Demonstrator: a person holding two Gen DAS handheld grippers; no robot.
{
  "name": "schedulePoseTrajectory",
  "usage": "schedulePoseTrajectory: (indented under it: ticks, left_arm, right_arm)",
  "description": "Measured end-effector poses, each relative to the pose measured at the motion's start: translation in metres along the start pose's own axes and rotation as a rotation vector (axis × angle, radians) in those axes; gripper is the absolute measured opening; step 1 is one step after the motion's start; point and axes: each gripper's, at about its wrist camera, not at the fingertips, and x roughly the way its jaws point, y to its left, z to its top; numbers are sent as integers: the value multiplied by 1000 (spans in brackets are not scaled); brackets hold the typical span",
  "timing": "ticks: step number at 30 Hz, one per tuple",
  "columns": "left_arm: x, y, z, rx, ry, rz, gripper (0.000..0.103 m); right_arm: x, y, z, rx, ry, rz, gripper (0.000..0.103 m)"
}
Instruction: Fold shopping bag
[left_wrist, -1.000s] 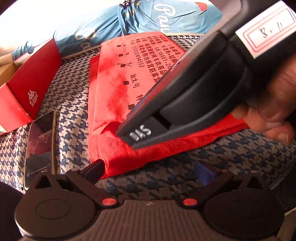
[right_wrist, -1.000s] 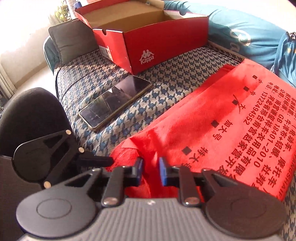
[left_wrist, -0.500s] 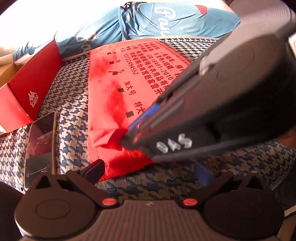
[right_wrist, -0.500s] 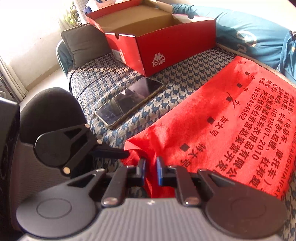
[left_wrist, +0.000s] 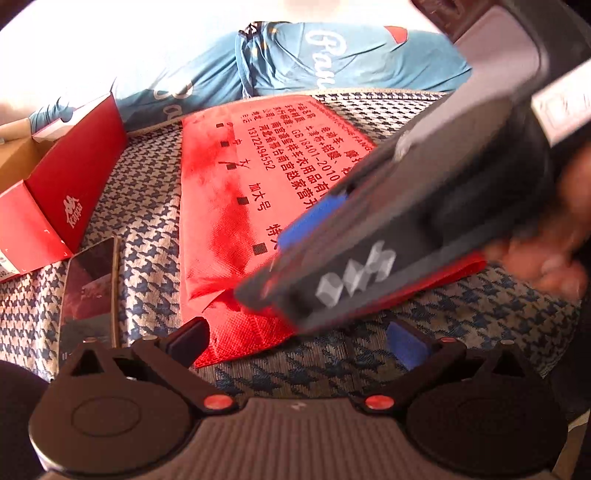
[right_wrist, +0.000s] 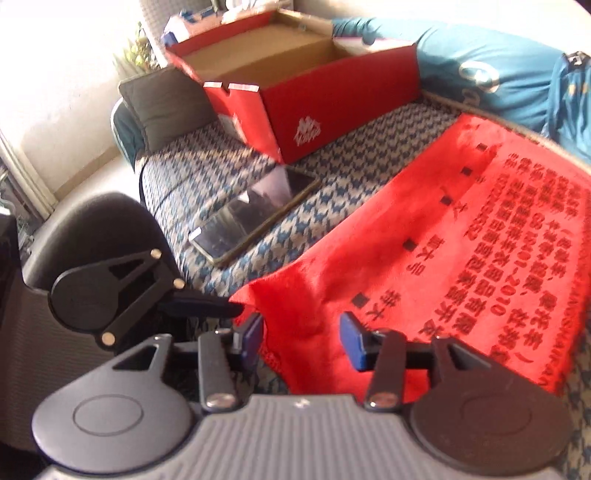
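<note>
A red non-woven shopping bag (left_wrist: 236, 206) with black printed text lies folded flat on the houndstooth cushion; it also shows in the right wrist view (right_wrist: 424, 258). My left gripper (left_wrist: 295, 339) is open and empty, with its left finger at the bag's near corner. My right gripper (right_wrist: 303, 336) is open, its jaws apart on either side of the bag's near edge, and holds nothing. In the left wrist view the right gripper's body (left_wrist: 406, 229) is blurred and hides the bag's right part.
An open red Kappa shoebox (right_wrist: 306, 85) stands at the back left of the cushion (right_wrist: 207, 173). A phone (right_wrist: 255, 214) lies between the box and the bag. Blue clothing (left_wrist: 295, 62) lies behind the bag. A dark pillow (right_wrist: 166, 103) sits at the far end.
My right gripper was shut on the bag's near edge and has now opened, letting the bag go. The bag has been pulled flatter. The left gripper has stayed open.
</note>
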Motion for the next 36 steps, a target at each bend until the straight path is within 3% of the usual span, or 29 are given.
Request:
schedulePoseTrajectory:
  ticks: [8,14,18,29,36]
  left_arm:
    - [-8,0,28,23,-57,-1,103]
    - [-10,0,45,49,-82,15,103]
    - [-2,3,49,69,-68,-49,103]
    - [61,3,63,115,16,-42,103]
    - [76,13,55,22,36,-75,103]
  right_arm:
    - [-15,-24,-6,-18,-5,-153,52]
    - [-15,-47,-17,95,-37,-153,60]
    - [-15,-53,-19,98,-38,-153,64]
    - [-20,-75,-21,165,-63,-241,64]
    - [-4,-79,-21,180,-26,-274,71]
